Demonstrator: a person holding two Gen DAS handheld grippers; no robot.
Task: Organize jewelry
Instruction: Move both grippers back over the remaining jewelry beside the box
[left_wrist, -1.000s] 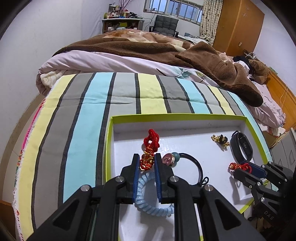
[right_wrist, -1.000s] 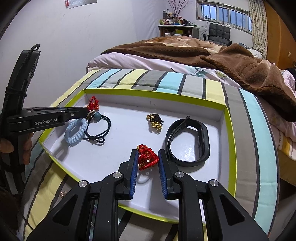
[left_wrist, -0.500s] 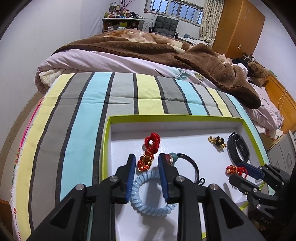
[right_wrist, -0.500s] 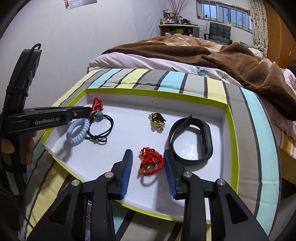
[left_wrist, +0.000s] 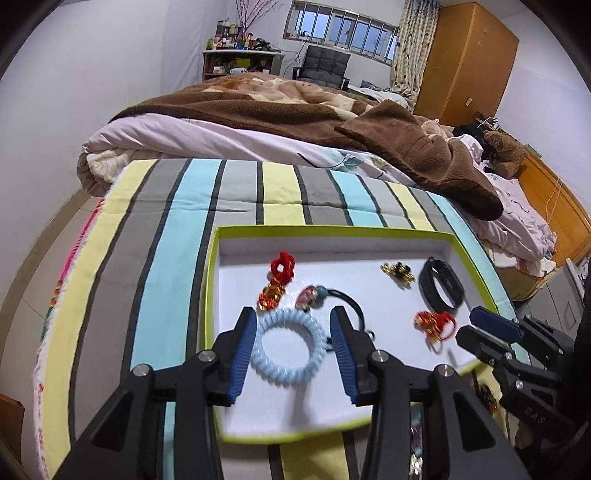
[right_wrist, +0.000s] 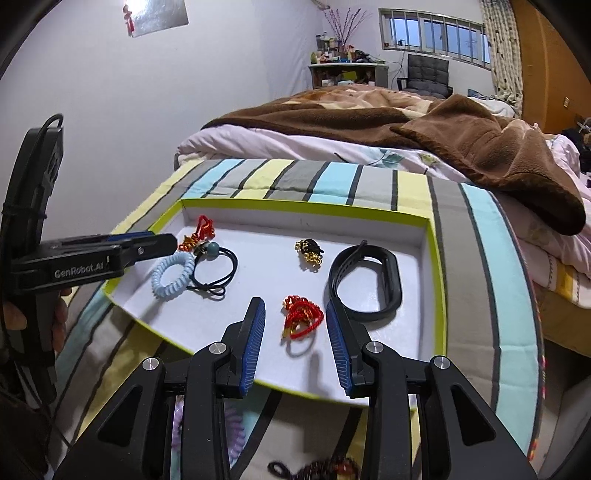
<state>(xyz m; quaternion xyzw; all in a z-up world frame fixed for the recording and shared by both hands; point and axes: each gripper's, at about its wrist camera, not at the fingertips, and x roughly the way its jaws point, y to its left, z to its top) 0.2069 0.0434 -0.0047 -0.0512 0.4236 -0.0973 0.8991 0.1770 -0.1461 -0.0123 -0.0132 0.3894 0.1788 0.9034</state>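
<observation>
Right wrist only: purple coil tie (right_wrist: 236, 432) below tray (right_wrist: 295, 205).

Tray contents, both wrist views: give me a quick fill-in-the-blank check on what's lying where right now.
1. The pale coiled hair tie is coloured ____.
2. The black wristband lies on the tray nearest its ____ wall in the right wrist view.
3. The red knotted charm between the right gripper fingers is ____ by them.
4. The left gripper is ____.

Missing words: blue; right; untouched; open
</observation>
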